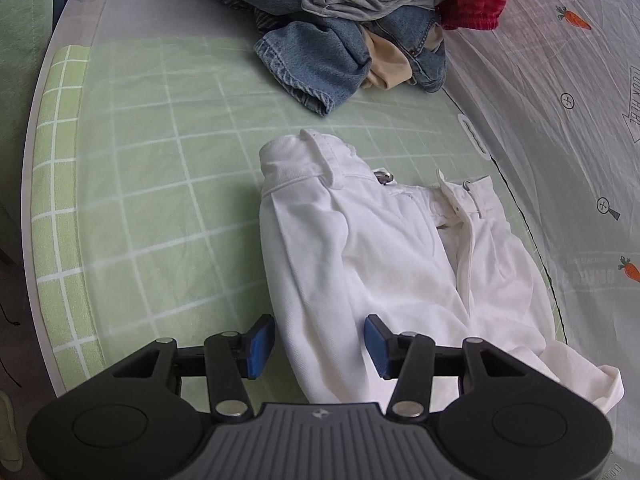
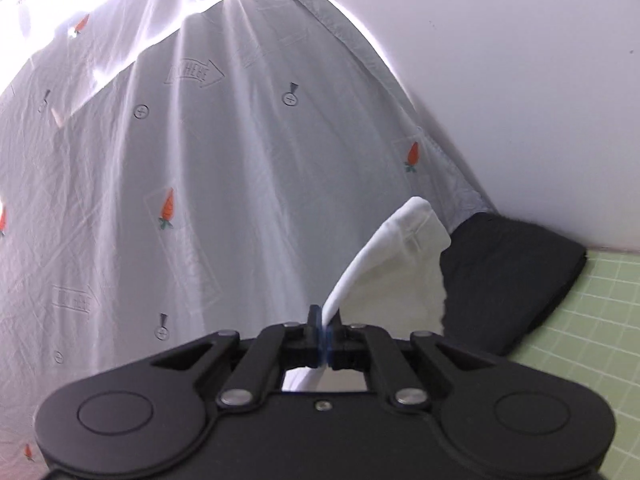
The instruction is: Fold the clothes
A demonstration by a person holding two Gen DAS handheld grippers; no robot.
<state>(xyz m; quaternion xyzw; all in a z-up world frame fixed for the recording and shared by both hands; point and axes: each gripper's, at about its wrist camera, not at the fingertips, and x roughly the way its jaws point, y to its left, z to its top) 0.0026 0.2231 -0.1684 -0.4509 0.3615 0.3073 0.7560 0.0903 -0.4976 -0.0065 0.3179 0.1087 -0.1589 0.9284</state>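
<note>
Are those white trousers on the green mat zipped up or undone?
Undone. On the white trousers the fly gapes open below the waistband, its two halves lying apart, and the metal button sits loose on one side.

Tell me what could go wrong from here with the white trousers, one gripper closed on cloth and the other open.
1. The right gripper pinches only a thin edge of the white trousers; it may slip out as it lifts.
2. The left gripper stands open over the trousers, holding nothing, so a one-sided pull could drag or bunch them.
3. The unsorted clothes pile lies close; a swung trouser part could catch it.
</note>
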